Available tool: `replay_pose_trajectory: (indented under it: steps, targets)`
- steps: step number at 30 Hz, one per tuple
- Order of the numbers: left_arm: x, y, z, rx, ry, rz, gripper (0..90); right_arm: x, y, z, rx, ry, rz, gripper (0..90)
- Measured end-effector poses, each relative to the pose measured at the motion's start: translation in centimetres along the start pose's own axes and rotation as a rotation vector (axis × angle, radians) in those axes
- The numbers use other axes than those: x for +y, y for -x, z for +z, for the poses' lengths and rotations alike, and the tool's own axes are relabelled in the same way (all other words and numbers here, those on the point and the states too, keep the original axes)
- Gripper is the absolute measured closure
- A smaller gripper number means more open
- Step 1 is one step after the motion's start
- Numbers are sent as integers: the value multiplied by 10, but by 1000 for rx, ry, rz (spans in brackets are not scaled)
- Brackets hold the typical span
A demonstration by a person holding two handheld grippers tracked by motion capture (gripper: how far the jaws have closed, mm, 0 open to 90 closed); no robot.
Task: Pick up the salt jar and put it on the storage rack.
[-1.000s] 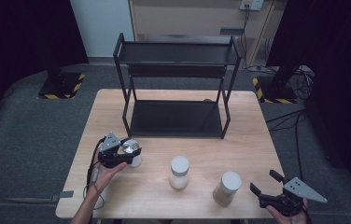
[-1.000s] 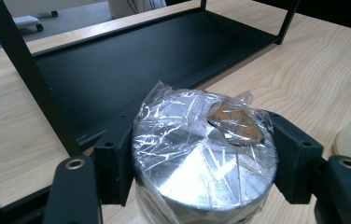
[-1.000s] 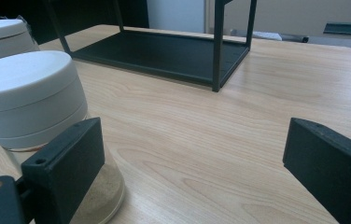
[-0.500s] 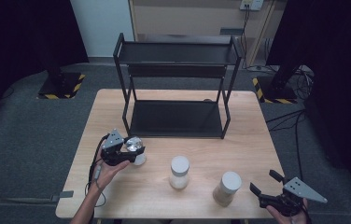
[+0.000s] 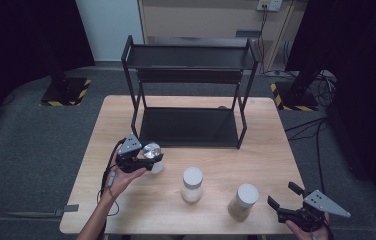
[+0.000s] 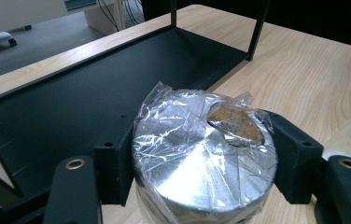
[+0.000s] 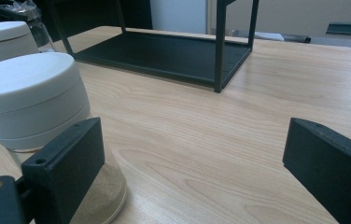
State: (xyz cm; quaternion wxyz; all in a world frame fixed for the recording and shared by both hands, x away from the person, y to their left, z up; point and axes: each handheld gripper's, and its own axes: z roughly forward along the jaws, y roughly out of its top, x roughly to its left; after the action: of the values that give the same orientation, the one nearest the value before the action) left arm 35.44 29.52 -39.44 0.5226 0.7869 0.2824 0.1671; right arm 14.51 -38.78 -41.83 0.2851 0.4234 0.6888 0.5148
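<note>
Wooden table point(image 5: 126, 210), black rack point(image 5: 188, 127) beyond: foil-capped jar point(image 5: 152, 152) is clamped between the left gripper point(image 5: 148, 161) jaws; right gripper point(image 5: 286, 196) is held agape, empty, white-lidded jar point(image 5: 242, 201) just beside.

- The left gripper point(image 6: 197, 186) clamped a jar point(image 6: 205, 161) between its two black jaws, one pressed to each side.
- The jar's shiny silver lid was wrapped in crinkled clear film point(image 6: 173, 112), with a brown patch under it.
- Beyond stood the black rack point(image 6: 71, 98) on the wooden table point(image 6: 304, 70).
</note>
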Motion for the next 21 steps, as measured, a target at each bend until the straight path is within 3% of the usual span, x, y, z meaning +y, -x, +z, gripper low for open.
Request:
replay_pose_trajectory:
  steps: [21]
  targets:
    - [33,-8,23,18,7,4,331,0,1,0,2,2,4,56]
